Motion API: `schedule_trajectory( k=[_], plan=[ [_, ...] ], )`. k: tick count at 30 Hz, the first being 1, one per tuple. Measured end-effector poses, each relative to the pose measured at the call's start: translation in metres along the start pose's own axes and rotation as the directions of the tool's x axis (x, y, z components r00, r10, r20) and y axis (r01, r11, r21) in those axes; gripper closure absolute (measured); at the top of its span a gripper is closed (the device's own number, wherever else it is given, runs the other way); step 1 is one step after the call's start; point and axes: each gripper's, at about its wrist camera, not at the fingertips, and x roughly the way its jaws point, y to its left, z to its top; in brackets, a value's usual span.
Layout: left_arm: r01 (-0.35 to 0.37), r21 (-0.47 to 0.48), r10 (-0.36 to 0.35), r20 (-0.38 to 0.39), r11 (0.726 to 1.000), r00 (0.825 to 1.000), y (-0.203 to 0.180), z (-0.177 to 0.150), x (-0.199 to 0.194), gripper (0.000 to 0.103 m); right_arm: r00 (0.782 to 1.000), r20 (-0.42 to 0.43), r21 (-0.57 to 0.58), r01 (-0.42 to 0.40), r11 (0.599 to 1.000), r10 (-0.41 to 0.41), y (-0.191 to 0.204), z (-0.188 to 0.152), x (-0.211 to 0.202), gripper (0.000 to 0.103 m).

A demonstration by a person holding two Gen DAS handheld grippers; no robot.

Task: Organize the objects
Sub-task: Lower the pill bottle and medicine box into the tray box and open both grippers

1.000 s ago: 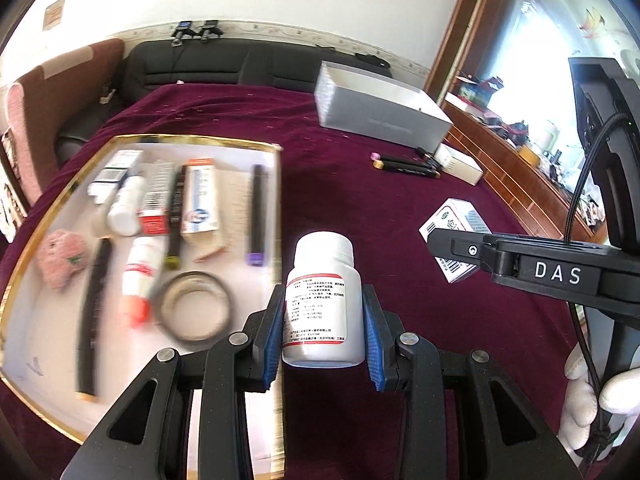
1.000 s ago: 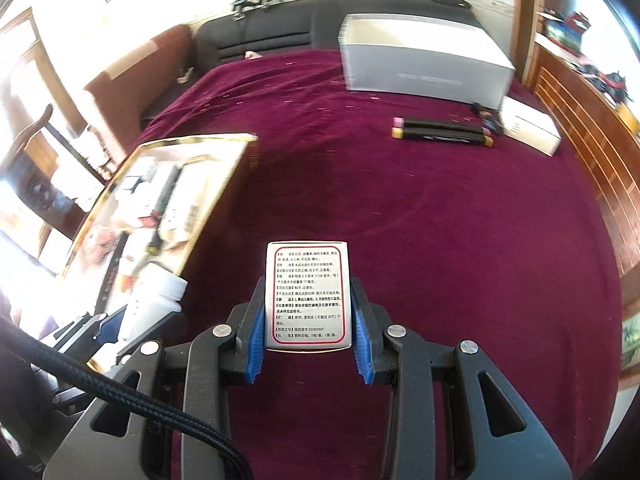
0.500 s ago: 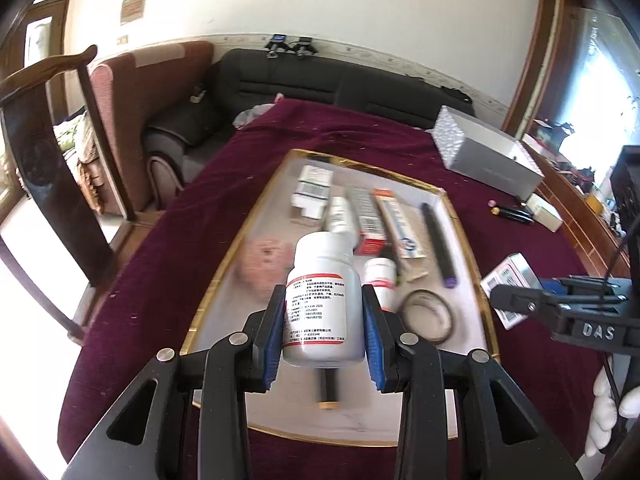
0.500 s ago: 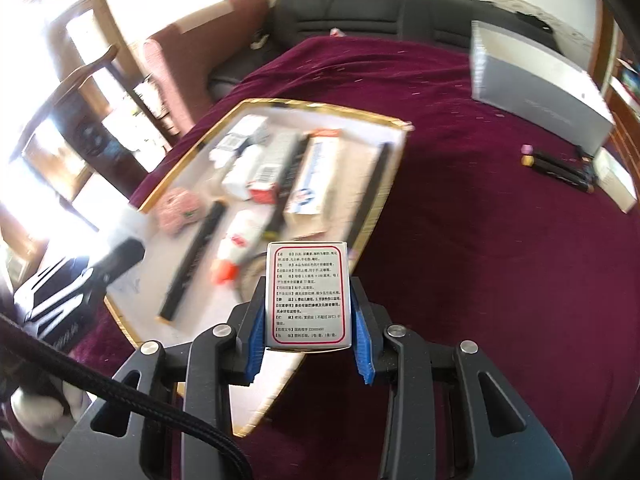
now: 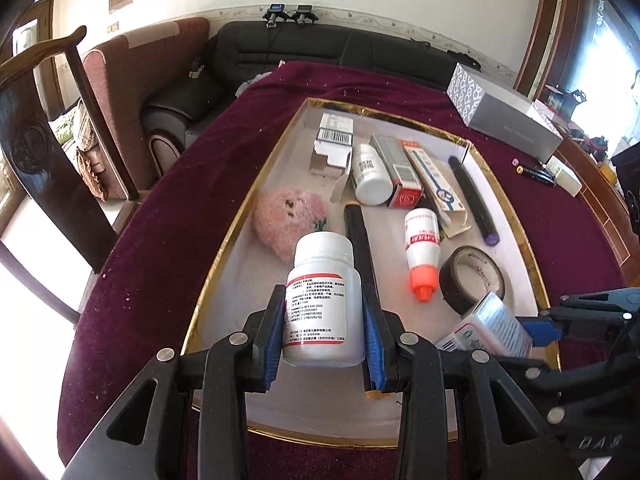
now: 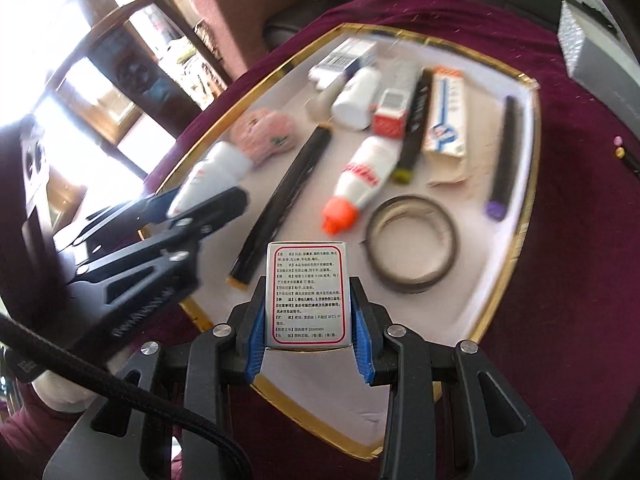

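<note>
A: How will the white pill bottle (image 5: 324, 304) handle?

B: Probably light, rigid, slick plastic; take it across the labelled body. The left hand-held gripper (image 5: 324, 336) is clamped there, holding it above the gold-rimmed tray (image 5: 224, 248).

A: And the small medicine box (image 6: 307, 295)?

B: Likely light, crushable card; hold its narrow sides. The right hand-held gripper (image 6: 307, 340) is closed on them, over the tray's near edge.

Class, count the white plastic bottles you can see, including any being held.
3. One bottle is held in the left tongs; one lies far in the tray; an orange-capped one lies mid-tray. None seem hidden.
</note>
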Motion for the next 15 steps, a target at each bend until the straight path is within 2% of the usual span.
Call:
schedule_trajectory(
  k=[4, 8, 12, 15],
  plan=[
    [-0.009, 0.001, 0.009, -0.032, 1.0, 0.999, 0.0, -0.001, 0.008, 0.072, 1.0, -0.025, 0.007, 0.017, 1.0, -0.017, -0.003, 0.001, 0.013, 0.069],
    [-0.002, 0.009, 0.002, -0.042, 1.0, 0.999, -0.003, 0.0, 0.012, 0.072, 0.997, -0.024, 0.017, 0.068, 0.998, -0.067, -0.014, 0.002, 0.013, 0.07],
    [0.007, 0.014, -0.007, -0.054, 1.0, 0.999, -0.011, -0.002, 0.017, 0.072, 0.982, 0.012, 0.0, 0.187, 0.982, -0.187, -0.019, 0.004, 0.007, 0.069],
    [-0.002, 0.023, 0.003, -0.047, 1.0, 0.999, -0.016, -0.001, 0.018, 0.072, 0.987, -0.001, 0.022, 0.159, 0.987, -0.159, -0.026, 0.003, 0.007, 0.069]
  ],
)
